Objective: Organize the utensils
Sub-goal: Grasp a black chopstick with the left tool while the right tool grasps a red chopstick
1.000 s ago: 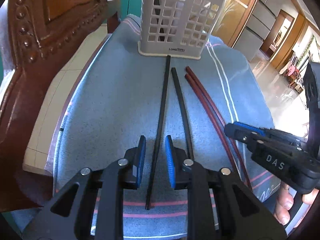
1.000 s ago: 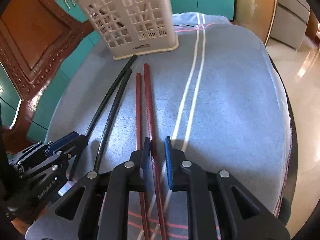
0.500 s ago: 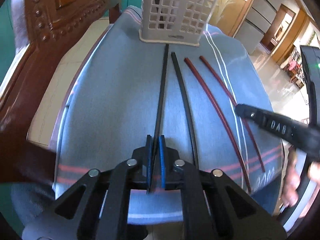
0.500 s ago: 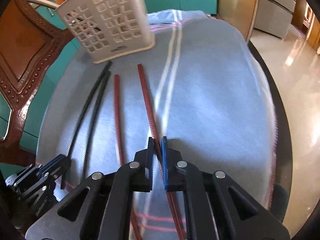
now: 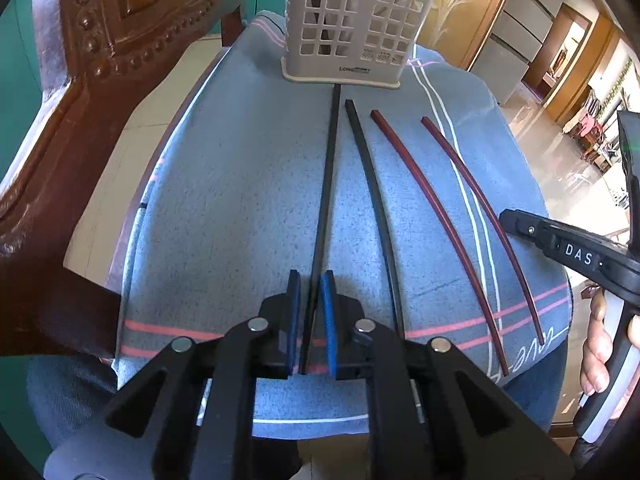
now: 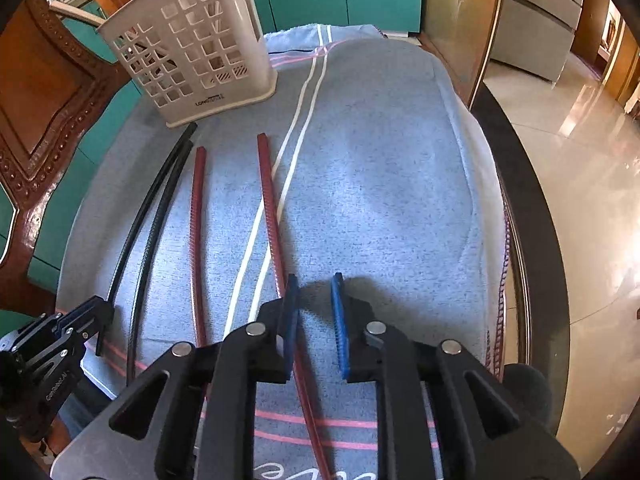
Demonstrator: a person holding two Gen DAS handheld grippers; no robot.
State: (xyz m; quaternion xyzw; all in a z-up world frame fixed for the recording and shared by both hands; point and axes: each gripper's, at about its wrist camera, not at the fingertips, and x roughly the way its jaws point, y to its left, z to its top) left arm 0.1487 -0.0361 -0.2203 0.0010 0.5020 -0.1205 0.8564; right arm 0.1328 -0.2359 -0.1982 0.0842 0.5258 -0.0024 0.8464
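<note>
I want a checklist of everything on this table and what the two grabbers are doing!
Surface: blue-grey cloth with white and pink stripes, over a dark-rimmed table.
Job's things: white utensil basket upright at the far end; two black chopsticks and two dark red chopsticks lying flat in front of it.
Clutter: nothing seen.
Grippers: left gripper has its fingers slightly apart around a black chopstick; right gripper is open, a red chopstick running by its left finger.
Cables: nothing seen.
Surroundings: carved wooden chair, teal cabinets, shiny tiled floor.
</note>
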